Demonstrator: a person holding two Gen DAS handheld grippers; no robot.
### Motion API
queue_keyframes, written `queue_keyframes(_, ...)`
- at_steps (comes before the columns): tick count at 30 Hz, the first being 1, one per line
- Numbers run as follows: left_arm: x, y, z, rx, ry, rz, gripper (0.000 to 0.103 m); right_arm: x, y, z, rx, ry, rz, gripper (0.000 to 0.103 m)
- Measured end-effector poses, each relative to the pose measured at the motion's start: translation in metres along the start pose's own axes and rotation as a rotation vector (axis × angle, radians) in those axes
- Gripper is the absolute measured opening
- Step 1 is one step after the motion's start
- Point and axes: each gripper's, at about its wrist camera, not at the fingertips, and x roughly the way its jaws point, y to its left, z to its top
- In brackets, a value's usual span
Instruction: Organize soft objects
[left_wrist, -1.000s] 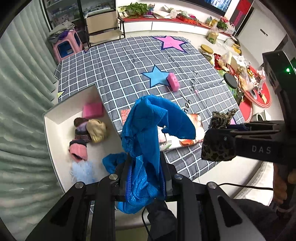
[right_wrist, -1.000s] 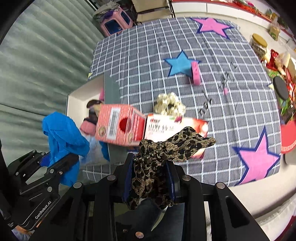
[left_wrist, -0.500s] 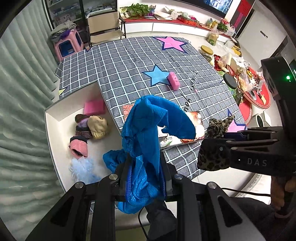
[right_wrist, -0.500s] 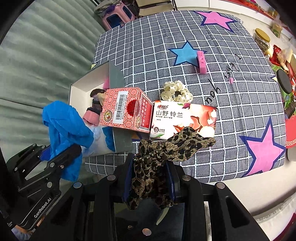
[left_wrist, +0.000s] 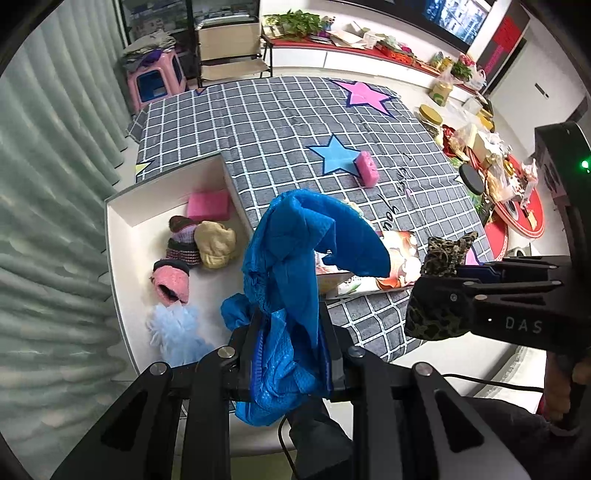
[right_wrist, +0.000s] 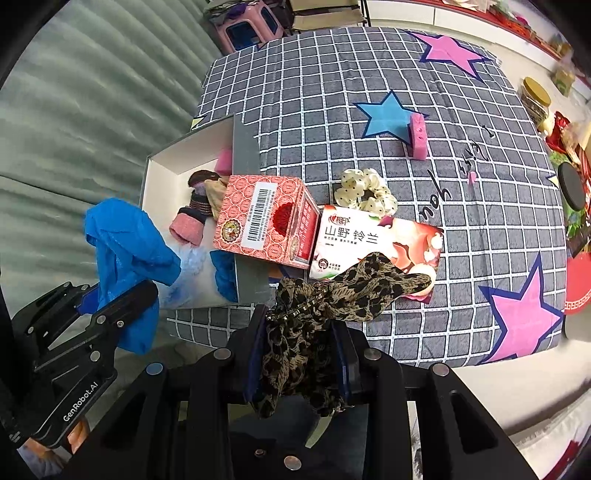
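My left gripper (left_wrist: 291, 354) is shut on a crumpled blue cloth (left_wrist: 295, 258) and holds it in the air over the near end of the white box (left_wrist: 122, 236). It also shows in the right wrist view (right_wrist: 125, 254). My right gripper (right_wrist: 299, 354) is shut on a leopard-print scarf (right_wrist: 340, 291), held above the table's near edge. The scarf also shows in the left wrist view (left_wrist: 439, 291). The box holds a pink sponge (left_wrist: 208, 205), knitted hats (left_wrist: 184, 243), a beige piece (left_wrist: 216, 243), a pale blue fluffy piece (left_wrist: 177, 332) and another blue cloth (left_wrist: 236, 312).
A grey checked cloth with stars (right_wrist: 332, 92) covers the table. On it lie a red carton (right_wrist: 266, 221), a tissue pack (right_wrist: 373, 240), a cream dotted scrunchie (right_wrist: 365, 192) and a pink sponge (right_wrist: 417, 136). Clutter stands on the floor to the right (left_wrist: 498, 177).
Both grippers have drawn back towards me and risen, so the table looks farther off. Each keeps its hold on its cloth.
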Motion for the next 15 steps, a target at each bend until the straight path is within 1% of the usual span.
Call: queue_keyframes(15,0.001,0.039,-0.008,-0.104,-0.005,0.023,0.026,0.009,0.032,0.014,-0.089,0.022,-0.004,0.034)
